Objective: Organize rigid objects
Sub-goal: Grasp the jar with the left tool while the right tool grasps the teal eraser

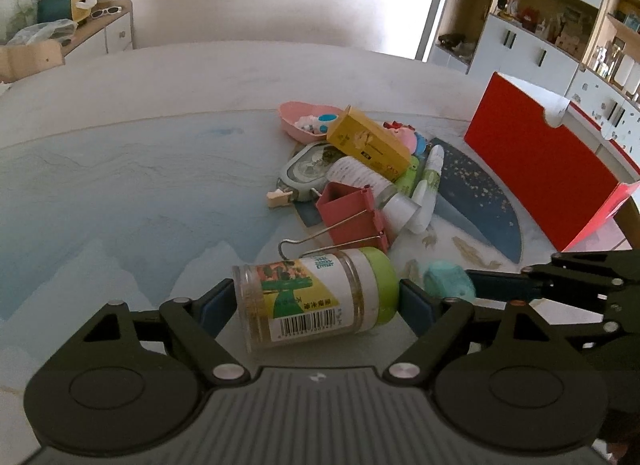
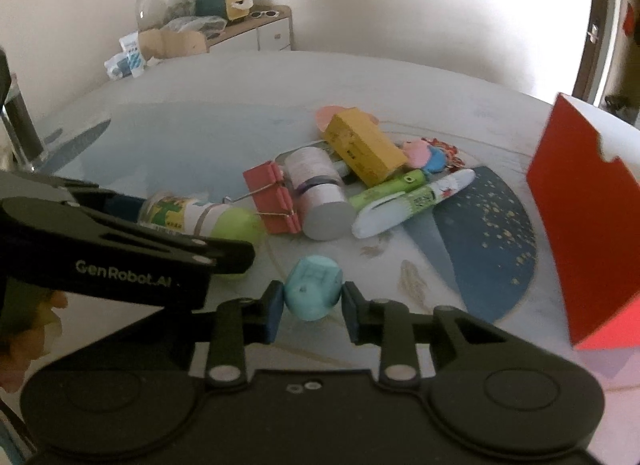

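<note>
Jar (image 1: 316, 297) (lying sideways) clamped in left hand-held gripper (image 1: 316, 301); right hand-held gripper (image 2: 312, 301) pinches teal block (image 2: 314, 289).

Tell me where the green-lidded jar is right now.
The green-lidded jar lies on its side between the left gripper fingers, low centre in the left wrist view, just in front of the red binder clip.
</note>
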Demonstrator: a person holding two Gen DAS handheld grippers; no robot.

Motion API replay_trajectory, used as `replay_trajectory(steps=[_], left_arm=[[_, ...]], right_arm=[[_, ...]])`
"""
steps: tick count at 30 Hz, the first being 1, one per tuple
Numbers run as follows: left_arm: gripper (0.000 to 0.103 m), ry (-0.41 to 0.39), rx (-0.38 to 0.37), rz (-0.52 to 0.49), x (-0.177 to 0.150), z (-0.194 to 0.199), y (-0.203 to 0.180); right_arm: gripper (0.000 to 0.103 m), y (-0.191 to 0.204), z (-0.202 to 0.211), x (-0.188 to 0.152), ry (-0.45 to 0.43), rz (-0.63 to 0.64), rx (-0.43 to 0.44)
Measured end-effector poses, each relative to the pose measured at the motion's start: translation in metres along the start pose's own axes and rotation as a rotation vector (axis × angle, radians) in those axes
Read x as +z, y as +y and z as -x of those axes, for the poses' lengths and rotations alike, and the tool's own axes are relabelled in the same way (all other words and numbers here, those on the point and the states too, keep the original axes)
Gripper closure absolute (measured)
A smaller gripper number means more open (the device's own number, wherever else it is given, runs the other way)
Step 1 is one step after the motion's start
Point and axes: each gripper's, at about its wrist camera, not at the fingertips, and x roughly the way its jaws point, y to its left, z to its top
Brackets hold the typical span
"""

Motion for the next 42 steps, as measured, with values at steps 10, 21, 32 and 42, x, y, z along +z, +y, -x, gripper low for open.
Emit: replay_trajectory(steps=[10, 21, 32, 42], left_arm=[[0.017, -0.067, -0.065, -0.011, 0.021, 0.041, -0.026], [0.017, -0.116, -0.121, -0.09, 0.067, 0.072, -0.103], [0.017, -0.129, -0.147, -0.136, 0.105, 0.055, -0.191], [0.017, -0.093, -0.141, -0.163, 0.129, 0.012, -0.266]], right_arm=[[0.073, -0.033, 0.061, 0.014, -0.065, -0.05, -0.012], [0.073, -0.095, 0.115, 0.033, -0.129, -0.044, -0.049], [0.073, -0.18, 0.137, 0.033, -0.15, -0.049, -0.087], [0.073, -0.257, 0.136, 0.02, -0.107, -0.088, -0.127]])
